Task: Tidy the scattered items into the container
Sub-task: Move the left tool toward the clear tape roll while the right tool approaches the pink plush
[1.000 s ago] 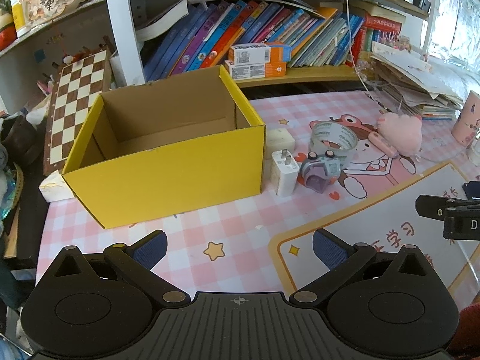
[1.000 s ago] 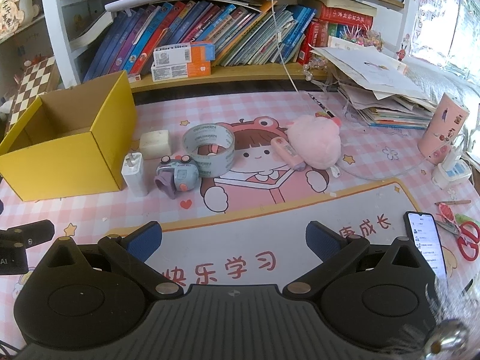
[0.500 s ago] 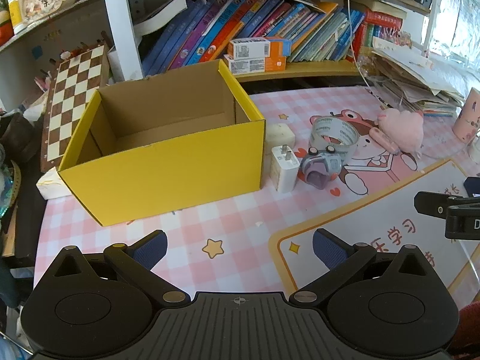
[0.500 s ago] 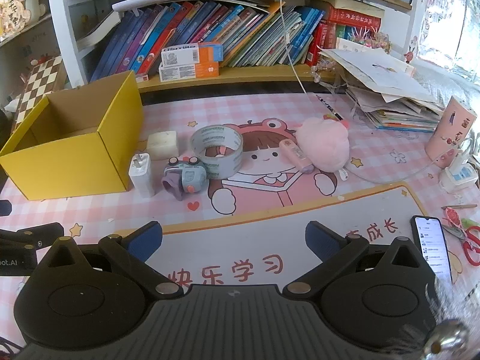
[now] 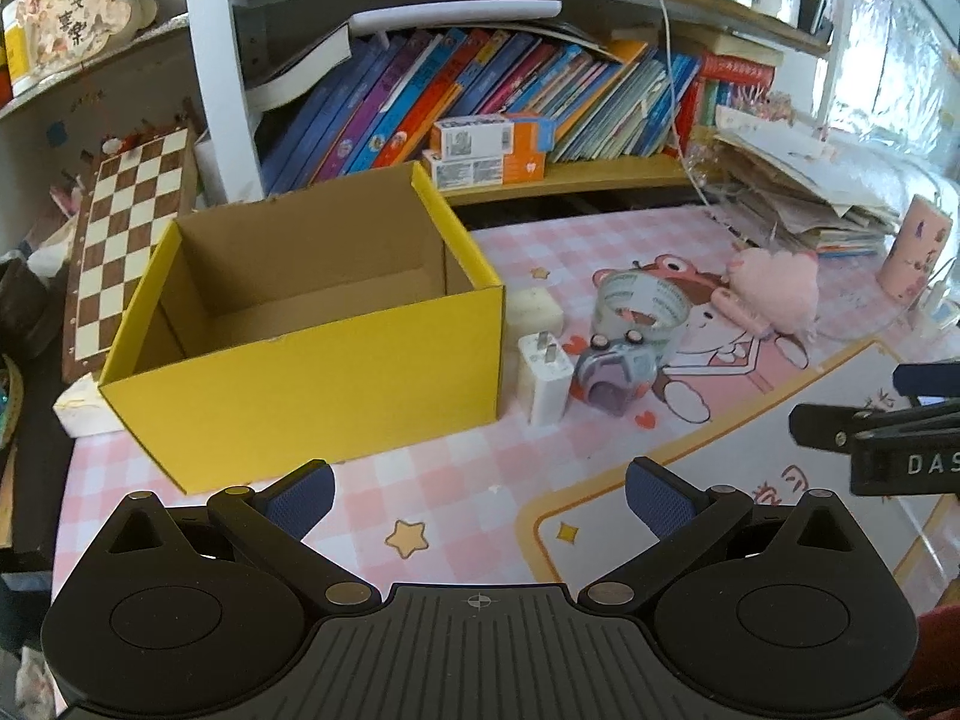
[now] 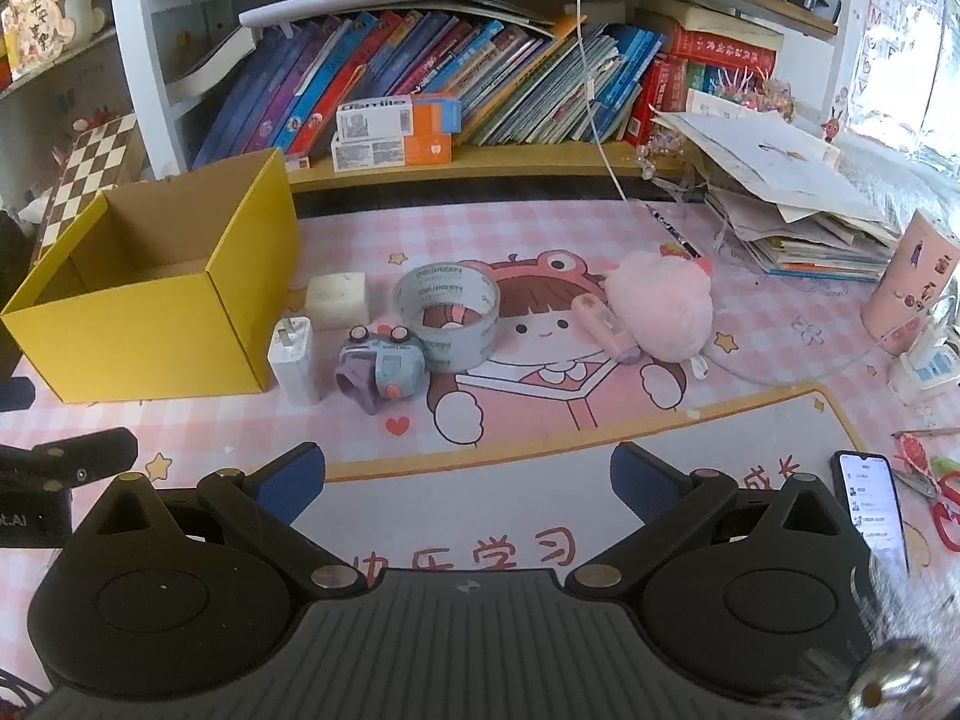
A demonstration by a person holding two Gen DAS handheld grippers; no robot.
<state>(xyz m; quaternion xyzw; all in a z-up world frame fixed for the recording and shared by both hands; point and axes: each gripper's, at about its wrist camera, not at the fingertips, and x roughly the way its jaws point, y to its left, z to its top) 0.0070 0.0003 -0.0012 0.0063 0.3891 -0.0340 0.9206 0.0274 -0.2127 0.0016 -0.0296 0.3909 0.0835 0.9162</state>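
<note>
An open yellow cardboard box (image 5: 312, 372) (image 6: 144, 330) stands empty on the pink desk mat at the left. Just right of it stand a white charger plug (image 5: 546, 378) (image 6: 294, 357), a cream sponge block (image 5: 534, 309) (image 6: 336, 300), a small blue toy car (image 5: 612, 369) (image 6: 384, 369), a roll of clear tape (image 5: 639, 306) (image 6: 447, 306), a pink tube (image 6: 603, 318) and a pink plush (image 5: 774, 288) (image 6: 660, 306). My left gripper (image 5: 479, 495) is open, low in front of the box. My right gripper (image 6: 468, 480) is open, short of the toy car and tape.
Shelves of books (image 6: 450, 78) run behind the desk. A chessboard (image 5: 126, 234) leans at the far left. Piled papers (image 6: 786, 204), a pink cup (image 6: 912, 294), a phone (image 6: 873, 504) and red scissors (image 6: 939, 495) lie at the right.
Both grippers have drifted slightly, so the box and items sit a little lower and closer in view. Neither gripper has closed and no item has moved.
</note>
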